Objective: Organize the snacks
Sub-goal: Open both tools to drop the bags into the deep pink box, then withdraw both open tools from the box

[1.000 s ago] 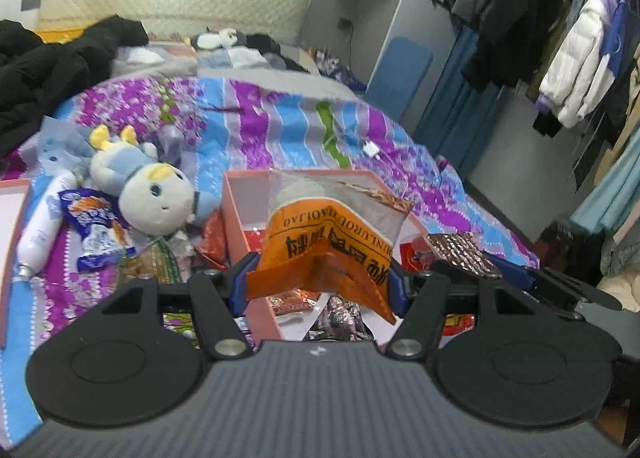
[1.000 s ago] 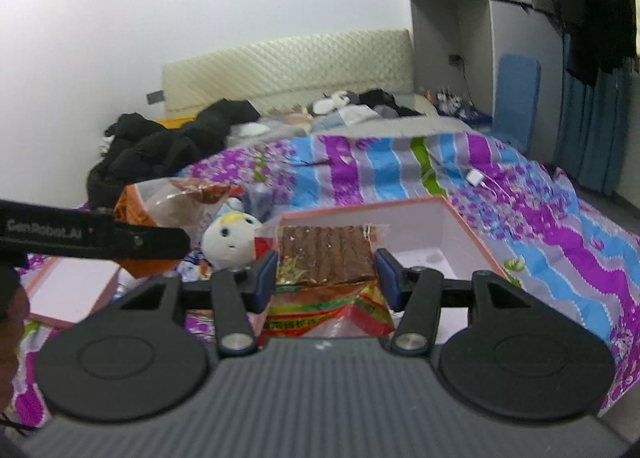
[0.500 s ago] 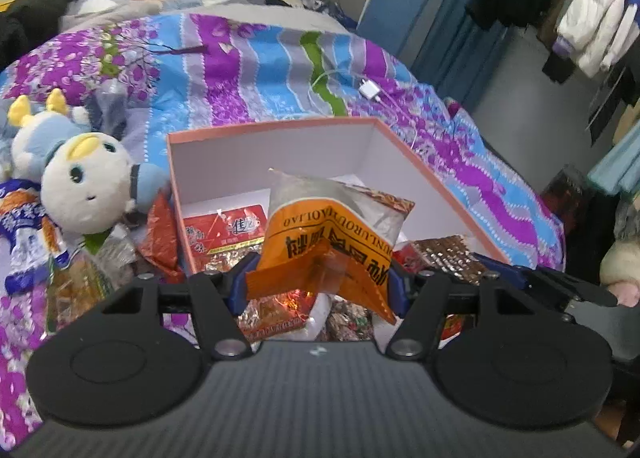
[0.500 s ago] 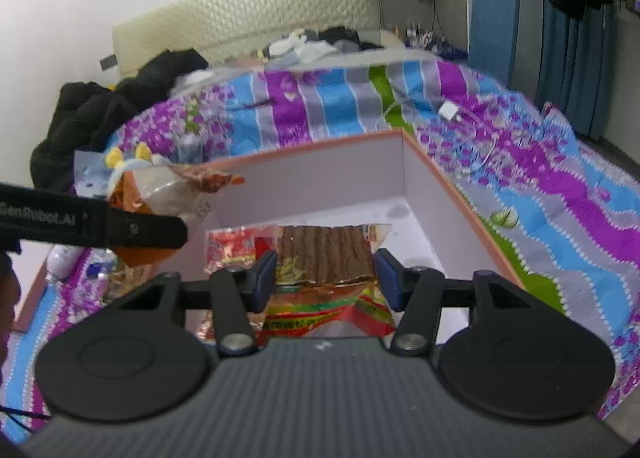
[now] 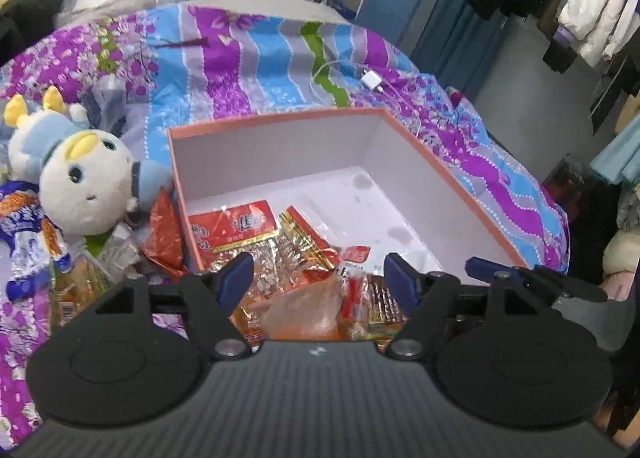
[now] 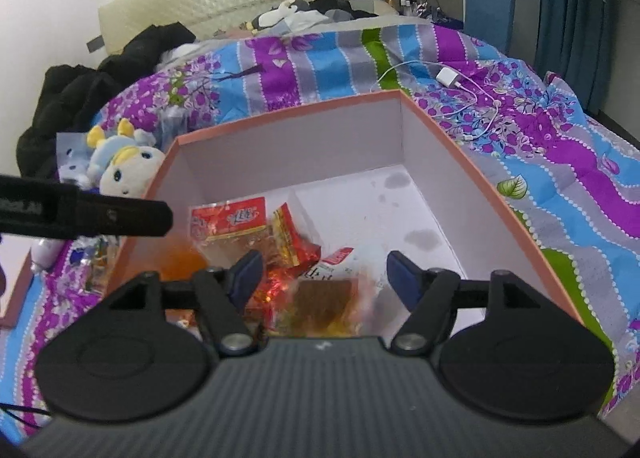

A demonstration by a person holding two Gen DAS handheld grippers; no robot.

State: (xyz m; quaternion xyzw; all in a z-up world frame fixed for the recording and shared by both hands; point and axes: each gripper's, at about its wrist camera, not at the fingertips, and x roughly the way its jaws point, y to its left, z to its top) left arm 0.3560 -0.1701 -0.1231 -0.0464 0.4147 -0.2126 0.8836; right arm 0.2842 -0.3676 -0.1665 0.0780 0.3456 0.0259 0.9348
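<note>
A pink-rimmed white box (image 5: 452,181) sits on the bed and holds several snack packets at its near left end. It also shows in the right wrist view (image 6: 476,173). My left gripper (image 5: 318,278) is open above the near edge of the box; the orange bag (image 5: 308,310) lies blurred just below it among the packets. My right gripper (image 6: 325,273) is open over the box; the brown snack pack (image 6: 326,300) lies blurred below it. A red packet (image 5: 234,223) lies flat in the box, also seen in the right wrist view (image 6: 230,217).
A plush toy (image 5: 80,181) and loose snack packets (image 5: 28,234) lie on the striped quilt left of the box. A white charger and cable (image 5: 372,79) lie beyond it. Hanging clothes (image 5: 592,5) are at the right. The left gripper's side (image 6: 80,211) crosses the right wrist view.
Both grippers have opened and let go: the orange bag and the brown snack pack have dropped into the box. Both grippers moved closer over the box.
</note>
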